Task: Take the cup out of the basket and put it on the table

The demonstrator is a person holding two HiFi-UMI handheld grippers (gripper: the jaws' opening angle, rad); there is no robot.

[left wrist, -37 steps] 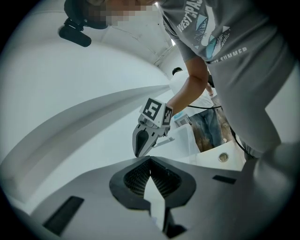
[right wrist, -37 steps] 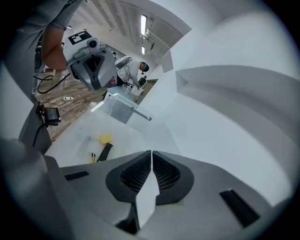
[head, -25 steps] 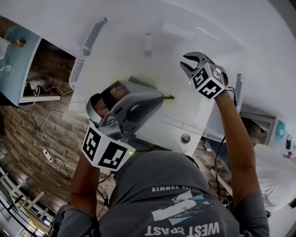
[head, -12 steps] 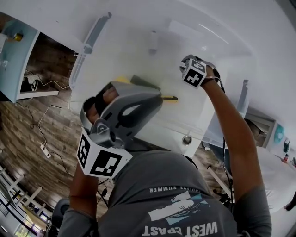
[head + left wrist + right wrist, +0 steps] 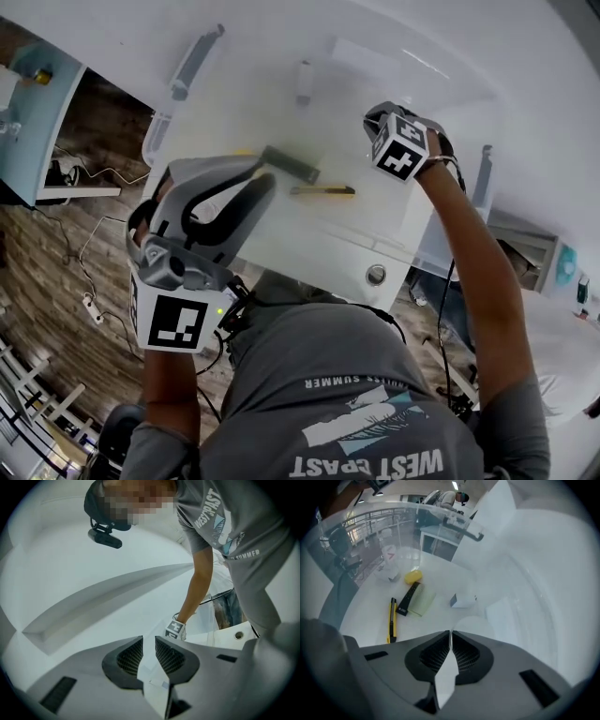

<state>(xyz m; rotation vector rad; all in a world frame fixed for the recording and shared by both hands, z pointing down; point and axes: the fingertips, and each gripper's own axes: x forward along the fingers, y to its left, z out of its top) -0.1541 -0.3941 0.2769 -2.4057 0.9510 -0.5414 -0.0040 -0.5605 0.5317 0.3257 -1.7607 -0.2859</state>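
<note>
A clear plastic basket (image 5: 393,515) with a handle (image 5: 192,61) lies on the white table (image 5: 309,253). At its far end in the right gripper view is a translucent cup-like thing (image 5: 390,560) with a red mark; I cannot make it out in the head view. My right gripper (image 5: 450,634) is shut on nothing and hovers over the basket floor beside a small white box (image 5: 461,601); the head view shows this right gripper (image 5: 380,116) at the upper right. My left gripper (image 5: 264,173) hangs at the basket's near left, its jaws (image 5: 149,641) a little open and empty, pointing back at the person.
On the basket floor lie a yellow-and-black utility knife (image 5: 323,190) (image 5: 393,620), a black bar (image 5: 291,164) on a pale green pad (image 5: 423,599), and a yellow lump (image 5: 412,577). The table's front edge has a round metal fitting (image 5: 376,276). Wood floor and cables lie to the left.
My right gripper has shut and moved farther over the basket. My left gripper has drawn back to the left, uncovering the black bar and the knife.
</note>
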